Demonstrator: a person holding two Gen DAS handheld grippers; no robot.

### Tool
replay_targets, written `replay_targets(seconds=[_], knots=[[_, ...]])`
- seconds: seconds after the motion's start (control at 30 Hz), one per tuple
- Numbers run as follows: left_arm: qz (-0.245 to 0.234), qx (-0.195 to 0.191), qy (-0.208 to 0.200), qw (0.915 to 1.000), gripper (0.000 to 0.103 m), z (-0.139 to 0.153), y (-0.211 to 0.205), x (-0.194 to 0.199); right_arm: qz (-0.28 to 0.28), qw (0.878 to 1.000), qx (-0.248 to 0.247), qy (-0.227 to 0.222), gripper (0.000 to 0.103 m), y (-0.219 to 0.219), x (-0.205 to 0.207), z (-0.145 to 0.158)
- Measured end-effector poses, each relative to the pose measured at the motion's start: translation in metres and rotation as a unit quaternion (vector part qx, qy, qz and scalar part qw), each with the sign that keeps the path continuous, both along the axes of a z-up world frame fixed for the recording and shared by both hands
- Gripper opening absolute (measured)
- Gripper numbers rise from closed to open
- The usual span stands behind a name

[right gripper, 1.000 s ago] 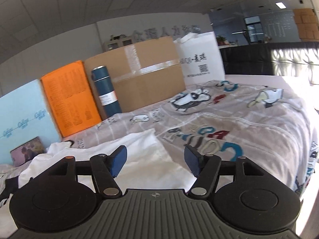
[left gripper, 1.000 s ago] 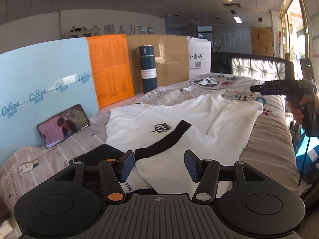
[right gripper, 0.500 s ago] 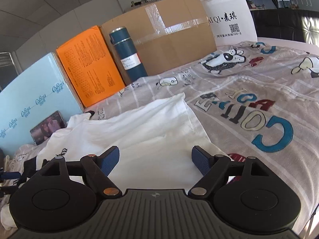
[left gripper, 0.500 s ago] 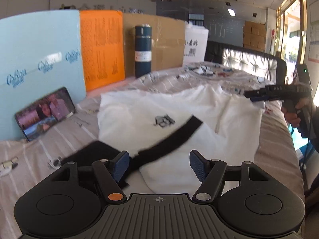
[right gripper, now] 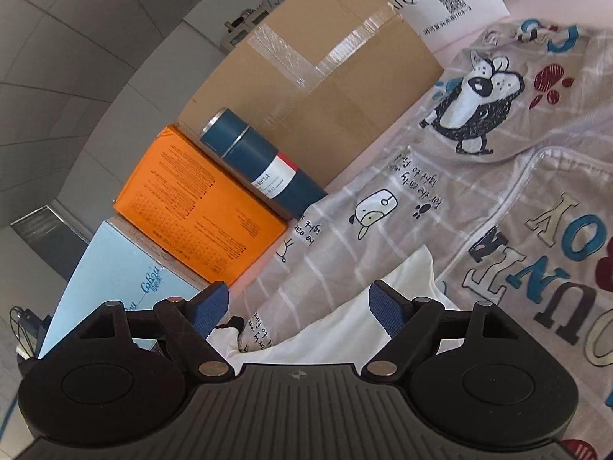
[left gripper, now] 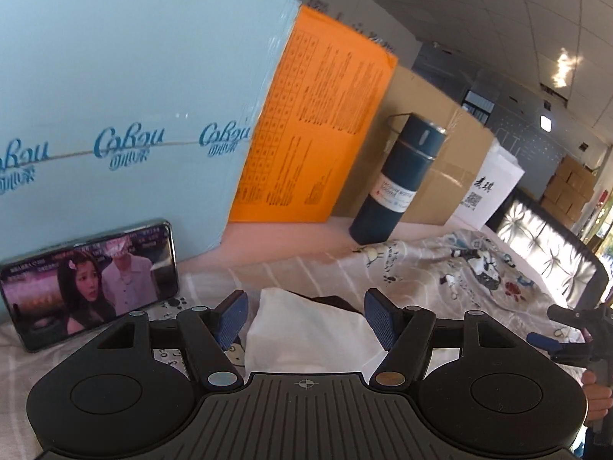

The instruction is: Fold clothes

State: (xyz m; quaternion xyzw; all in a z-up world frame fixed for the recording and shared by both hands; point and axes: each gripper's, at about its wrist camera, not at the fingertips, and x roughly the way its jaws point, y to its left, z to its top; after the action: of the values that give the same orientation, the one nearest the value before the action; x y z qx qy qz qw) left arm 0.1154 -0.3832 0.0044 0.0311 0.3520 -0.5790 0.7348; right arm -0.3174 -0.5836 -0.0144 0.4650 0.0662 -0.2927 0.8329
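Tools, left (left gripper: 304,320) and right (right gripper: 299,312), both spread wide, empty, over white shirt (left gripper: 310,339).

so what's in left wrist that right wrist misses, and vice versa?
Left wrist only: the phone playing a video, propped against the light blue box, and the right gripper at the frame's right edge, held in a hand.

Right wrist only: the cartoon dog print and the big letters on the bedspread.

Both: the white T-shirt between open jaws, the orange box, the dark blue bottle, the cardboard box and the white bag.
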Motion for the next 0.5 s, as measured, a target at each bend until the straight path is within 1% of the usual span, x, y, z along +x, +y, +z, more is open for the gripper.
replay_targets(seconds=[0.07,0.1,0.17,0.27,0.3,0.33,0.37,0.4,0.43,0.47,0.5], knots=[[0.013,0.027,0.018,0.9994,0.068,-0.018,-0.021,0.006,-0.002,1.000,0.030,-0.001,0.079,-0.015,0.013,-0.011],[0.013,0.035,0.020,0.9991,0.068,-0.025,-0.030,0.009,-0.002,0.999,0.039,-0.004,0.079,-0.020,0.017,-0.016],[0.015,0.048,0.021,0.9985,0.068,-0.038,-0.044,0.014,-0.001,0.999,0.046,-0.010,0.079,-0.028,0.024,-0.027],[0.012,0.057,0.037,0.9976,0.068,-0.054,-0.060,0.021,-0.002,0.998,0.055,-0.017,0.079,-0.033,0.027,-0.045],[0.009,0.054,0.043,0.9976,0.068,-0.058,-0.063,0.022,-0.008,0.998,0.061,-0.019,0.079,-0.034,0.025,-0.050],[0.003,0.049,0.043,0.9978,0.066,-0.060,-0.065,0.021,-0.013,0.997,0.067,-0.022,0.077,-0.035,0.024,-0.055],[-0.004,0.046,0.032,0.9984,0.059,-0.061,-0.066,0.018,-0.017,0.997,0.072,-0.025,0.076,-0.035,0.022,-0.058],[-0.013,0.043,0.016,0.9988,0.044,-0.060,-0.067,0.014,-0.020,0.997,0.072,-0.034,0.077,-0.035,0.020,-0.059],[-0.023,0.042,0.003,0.9988,0.006,-0.060,-0.068,0.011,-0.021,0.996,0.072,-0.041,0.078,-0.035,0.018,-0.059],[-0.034,0.034,-0.011,0.9988,0.003,-0.057,-0.066,0.007,-0.021,0.996,0.071,-0.040,0.078,-0.035,0.018,-0.059],[-0.045,0.019,-0.027,0.9984,0.003,-0.052,-0.062,0.001,-0.021,0.996,0.071,-0.039,0.078,-0.035,0.018,-0.059]])
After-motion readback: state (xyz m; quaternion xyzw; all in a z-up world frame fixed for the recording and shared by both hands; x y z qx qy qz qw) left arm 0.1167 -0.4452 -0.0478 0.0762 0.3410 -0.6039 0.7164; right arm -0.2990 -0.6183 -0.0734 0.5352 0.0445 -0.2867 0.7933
